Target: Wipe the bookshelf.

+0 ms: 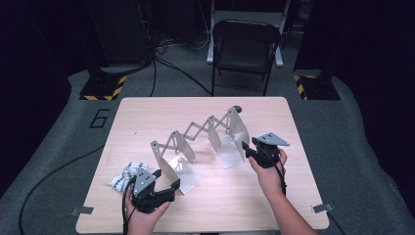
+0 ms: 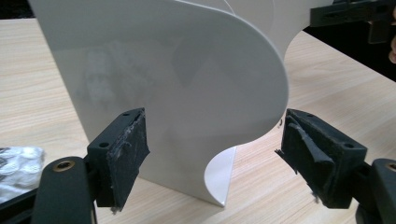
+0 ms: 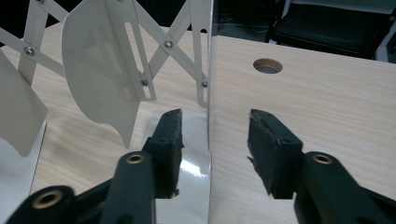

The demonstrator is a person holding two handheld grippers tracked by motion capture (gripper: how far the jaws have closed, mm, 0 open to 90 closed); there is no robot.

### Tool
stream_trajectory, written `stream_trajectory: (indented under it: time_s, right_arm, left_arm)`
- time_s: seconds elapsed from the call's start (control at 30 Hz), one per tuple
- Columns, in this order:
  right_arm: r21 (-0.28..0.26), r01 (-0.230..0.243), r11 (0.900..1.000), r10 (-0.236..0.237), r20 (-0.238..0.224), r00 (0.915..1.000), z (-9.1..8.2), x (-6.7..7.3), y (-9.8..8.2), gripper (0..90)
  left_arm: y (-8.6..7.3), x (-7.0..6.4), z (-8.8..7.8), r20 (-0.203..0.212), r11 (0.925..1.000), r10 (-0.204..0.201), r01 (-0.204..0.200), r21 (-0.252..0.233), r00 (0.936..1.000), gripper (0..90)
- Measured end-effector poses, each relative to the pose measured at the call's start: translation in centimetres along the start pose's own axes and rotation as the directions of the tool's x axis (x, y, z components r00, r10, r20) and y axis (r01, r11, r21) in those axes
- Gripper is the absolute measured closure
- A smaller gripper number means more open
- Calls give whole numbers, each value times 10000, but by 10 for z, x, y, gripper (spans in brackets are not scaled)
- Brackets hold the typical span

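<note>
My spread left gripper [image 1: 165, 180] and right gripper [image 1: 249, 149] each straddle an end plate of the expanding rack [image 1: 198, 139], stretched lengthwise between them.

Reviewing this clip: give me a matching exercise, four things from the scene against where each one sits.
Things:
1. left tongs
2. right tongs
3. crumpled wrapper
4. folding chair

Places:
A. on the floor beyond the table
B. at the rack's near-left end plate
C. on the table, left of the rack
D. at the rack's right end plate

Pairs: 1-B, 2-D, 3-C, 4-A

White accordion rack [image 1: 200, 142] upright, extended
</note>
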State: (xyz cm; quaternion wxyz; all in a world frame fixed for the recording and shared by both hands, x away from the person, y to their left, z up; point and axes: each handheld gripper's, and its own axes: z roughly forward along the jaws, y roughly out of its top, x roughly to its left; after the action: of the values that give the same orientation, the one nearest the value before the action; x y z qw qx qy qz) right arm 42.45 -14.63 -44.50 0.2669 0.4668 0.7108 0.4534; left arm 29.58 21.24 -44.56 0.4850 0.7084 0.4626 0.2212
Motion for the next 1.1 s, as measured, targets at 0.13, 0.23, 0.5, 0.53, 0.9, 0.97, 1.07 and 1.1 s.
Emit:
stream_trajectory:
  time_s: [0.13,0.23,0.5,0.53,0.9,0.97,1.07,1.1]
  right_arm:
    - [92,128,9999,-127,-18,9999,5,1,7,701]
    - [179,82,9998,-80,-83,9999,7,2,10,808]
    - [286,293,9992,-299,200,9994,5,5,11,879]
    - [302,265,9992,-272,237,9993,4,5,11,884]
    - [202,259,9995,-266,361,9990,-25,9,-5,886]
    - [182,123,9998,-130,403,9991,-31,9,-9,884]
    - [92,-46,9999,41,531,9986,-43,10,-16,875]
    - [-21,-78,10000,79,563,9984,-47,10,-19,872]
  left_arm:
    - [2,-3,6,-241,9999,54,-52,86,9997,231]
    - [3,0,8,-360,9999,-75,78,76,9993,268]
    - [5,3,6,-563,9996,241,-248,-124,9981,441]
    - [5,4,6,-618,9997,194,-203,-138,9979,453]
    - [10,32,2,-1272,9998,-78,57,-175,9918,677]
    - [12,39,3,-1369,9998,-138,115,-175,9905,711]
    - [15,48,5,-1463,9998,-155,134,-149,9891,763]
    - [16,50,6,-1423,9998,-156,136,-156,9897,776]
